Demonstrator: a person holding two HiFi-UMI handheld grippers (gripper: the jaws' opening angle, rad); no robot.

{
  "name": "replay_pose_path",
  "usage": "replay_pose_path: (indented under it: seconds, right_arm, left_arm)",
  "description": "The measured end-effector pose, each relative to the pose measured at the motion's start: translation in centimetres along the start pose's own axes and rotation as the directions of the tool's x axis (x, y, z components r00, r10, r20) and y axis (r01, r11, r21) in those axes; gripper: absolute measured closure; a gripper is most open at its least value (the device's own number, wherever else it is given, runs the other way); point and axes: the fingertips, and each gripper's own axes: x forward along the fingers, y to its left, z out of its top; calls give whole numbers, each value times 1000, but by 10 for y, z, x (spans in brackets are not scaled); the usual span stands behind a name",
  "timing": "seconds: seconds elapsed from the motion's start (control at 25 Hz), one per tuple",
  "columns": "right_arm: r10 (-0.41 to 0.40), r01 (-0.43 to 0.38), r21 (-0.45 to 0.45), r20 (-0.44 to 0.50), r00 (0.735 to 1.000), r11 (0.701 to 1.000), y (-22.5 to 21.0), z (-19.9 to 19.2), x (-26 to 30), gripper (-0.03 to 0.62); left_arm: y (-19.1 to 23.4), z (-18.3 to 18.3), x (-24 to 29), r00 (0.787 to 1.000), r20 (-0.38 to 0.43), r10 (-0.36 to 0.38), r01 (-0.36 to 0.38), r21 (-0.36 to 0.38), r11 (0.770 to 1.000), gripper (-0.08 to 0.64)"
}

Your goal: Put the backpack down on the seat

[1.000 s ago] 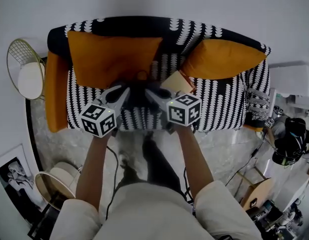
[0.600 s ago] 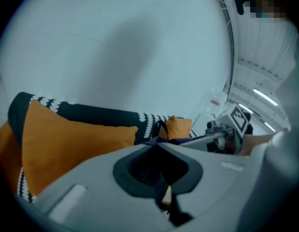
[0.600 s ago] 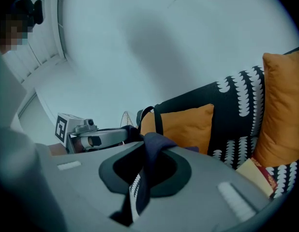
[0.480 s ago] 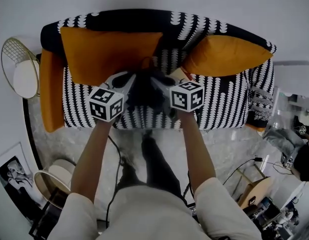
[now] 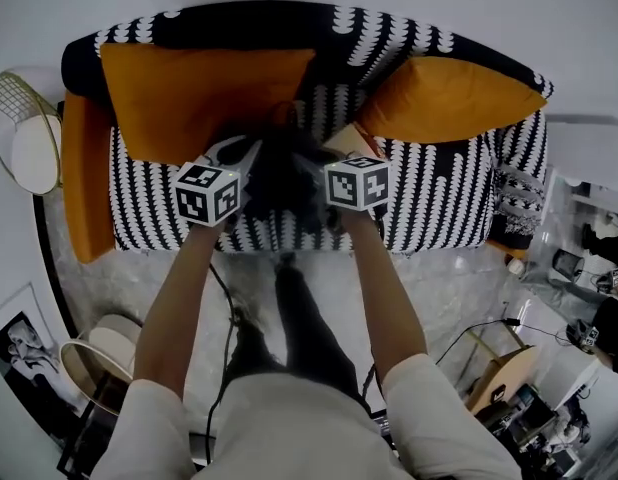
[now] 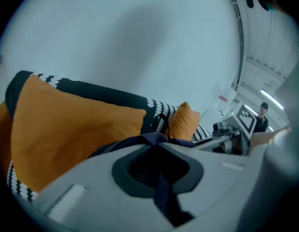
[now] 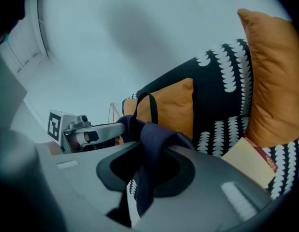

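While reading from the far left, find a round wire side table (image 5: 24,133) beside a black-and-white patterned sofa (image 5: 389,43) with an orange-draped arm. Next, against the backrest, note a large orange cushion (image 5: 199,103). Below it, see the left gripper (image 5: 251,148), pinched tight on a fold of dark blue backpack fabric, jaws all but together in the left gripper view. Between both grippers, find the backpack (image 5: 284,173) itself: a dark mass low over the middle of the seat (image 5: 439,208), just in front of the backrest, with a thin carry loop (image 7: 144,105) standing up; contact with the seat not clear. Right of it, see the right gripper (image 5: 314,160), jaws partly apart after just opening, with a dark strap draped through the gap and a sliver of sofa pattern visible beside that strap. Just beyond, note a tan flat box or book (image 5: 347,140) lying on the seat by a second orange cushion (image 5: 449,98) propped in the right corner. Beneath, see bare forearms (image 5: 184,298) reaching to both grippers.
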Motion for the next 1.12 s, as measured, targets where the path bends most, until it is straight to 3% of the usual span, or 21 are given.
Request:
replay_pose_path:
  seconds: [0.12, 0.28, 0.44, 0.72, 1.12]
  right_arm:
    - [-13, 13, 35, -12, 1000, 999, -8, -9, -4, 482]
    - [-13, 13, 78, -3, 1000, 997, -11, -16, -13, 421]
    - [-33, 28, 107, 45, 998, 994, -10, -18, -30, 428]
    - [-75, 56, 151, 119, 990, 987, 6, -26, -57, 428]
    - [-151, 106, 182, 255, 955, 978, 67, -47, -117, 453]
  left_arm:
    - [3, -5, 3, 1000, 13, 16, -16, -18, 1000, 514]
    - [1, -10, 4, 1000, 5, 21, -21, -33, 999, 425]
    - [-5, -11, -1, 1000, 14, 17, -16, -36, 999, 370]
    - [-1, -22, -32, 997, 18, 74, -74, -44, 996, 319]
    - [-12, -28, -129, 988, 105, 115, -111, -43, 993, 337]
